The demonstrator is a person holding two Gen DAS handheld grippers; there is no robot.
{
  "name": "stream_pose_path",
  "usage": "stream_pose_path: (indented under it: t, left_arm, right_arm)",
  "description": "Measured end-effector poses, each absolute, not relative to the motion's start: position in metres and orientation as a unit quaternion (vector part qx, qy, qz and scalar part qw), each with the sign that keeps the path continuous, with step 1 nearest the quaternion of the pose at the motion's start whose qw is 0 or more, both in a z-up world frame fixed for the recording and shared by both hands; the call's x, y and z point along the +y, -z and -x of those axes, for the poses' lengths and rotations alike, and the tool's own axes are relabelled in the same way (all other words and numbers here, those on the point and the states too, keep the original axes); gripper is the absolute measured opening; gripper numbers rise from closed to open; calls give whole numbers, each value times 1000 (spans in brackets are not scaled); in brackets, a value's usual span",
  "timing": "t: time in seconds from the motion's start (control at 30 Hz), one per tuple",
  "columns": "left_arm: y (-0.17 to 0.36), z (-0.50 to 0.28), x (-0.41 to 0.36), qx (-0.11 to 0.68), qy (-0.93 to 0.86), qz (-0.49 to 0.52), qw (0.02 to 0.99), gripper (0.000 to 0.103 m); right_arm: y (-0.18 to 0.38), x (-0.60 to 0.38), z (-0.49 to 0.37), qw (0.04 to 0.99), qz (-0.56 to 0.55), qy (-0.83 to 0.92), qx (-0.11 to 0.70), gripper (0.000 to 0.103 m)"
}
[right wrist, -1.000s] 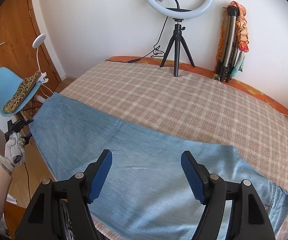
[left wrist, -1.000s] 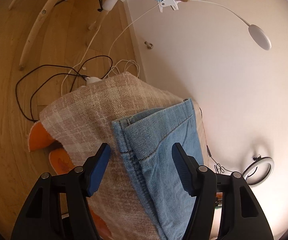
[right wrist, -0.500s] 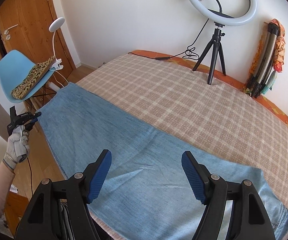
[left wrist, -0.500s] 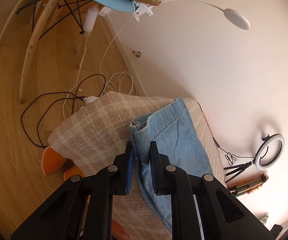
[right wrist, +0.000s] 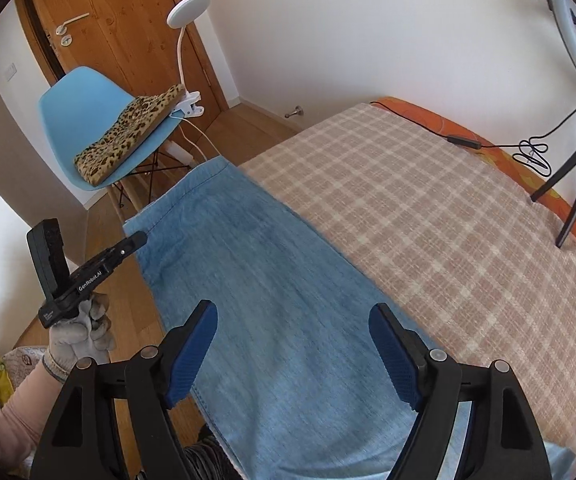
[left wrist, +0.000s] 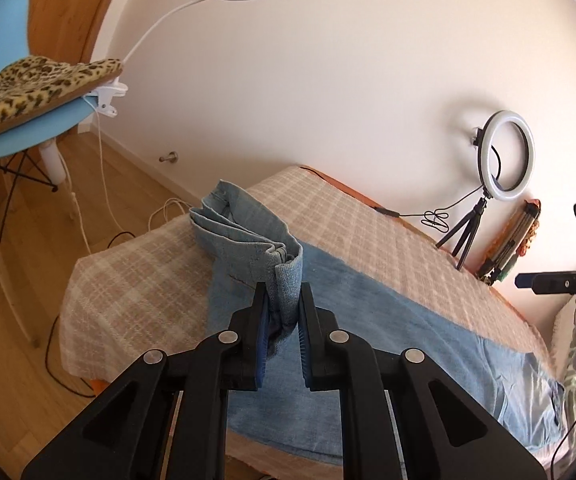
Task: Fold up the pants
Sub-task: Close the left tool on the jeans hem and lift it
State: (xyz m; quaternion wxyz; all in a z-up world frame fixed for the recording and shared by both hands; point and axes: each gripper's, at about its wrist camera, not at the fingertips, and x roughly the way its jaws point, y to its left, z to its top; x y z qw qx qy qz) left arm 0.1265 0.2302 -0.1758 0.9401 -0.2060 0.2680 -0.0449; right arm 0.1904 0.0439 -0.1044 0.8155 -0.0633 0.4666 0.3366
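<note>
Left claw, left wrist view: left claw (left wrist: 281,322) is pressed together on the hem end of the jeans (left wrist: 368,320), which bunches up in thick layers between the blue pads.
Jeans, left wrist view: lying lengthwise along the near edge of the bed (left wrist: 388,232), on its checked cover; the pinched end is lifted clear of the cover, the rest lies flat toward the far end.
Other hand, left wrist view: right claw (left wrist: 526,281) shows at the right edge, nothing in it.
Right claw, right wrist view: right claw (right wrist: 293,356) is spread wide and opening further, hovering above the middle of the jeans (right wrist: 288,320) with no cloth between the pads.
Left side, right wrist view: gloved left hand (right wrist: 82,330) holds the left claw (right wrist: 138,239) at the hem corner beside the bed edge.
Handling: denim looks soft but fairly heavy and thick; likely to sag and drag, unlikely to slip.
Where to grip: probably the side edge or waistband corner, taking all layers at once.
Room: blue chair (right wrist: 88,120) and clip lamp (right wrist: 188,12) stand well apart from the bed.
</note>
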Motion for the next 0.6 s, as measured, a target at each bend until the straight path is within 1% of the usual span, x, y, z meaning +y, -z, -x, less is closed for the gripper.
stream_pose_path:
  t: [0.2,0.37,0.47,0.6]
  left_arm:
    - [180,-127,201,273,78,161,945,11]
    - [181,-123,174,274,101,108,950,11]
    - [181,-122,163,276,110,82,951,11]
    - [184,-120,161,274,111,66,953,11]
  right_arm:
    - [121,114,-247,774,34,-385,501,82]
    - [158,169,-284,712,-17,-424,559,82]
    - [176,197,-291,703,-8,-424,571,82]
    - [176,233,-290,700,23,-437,564,82]
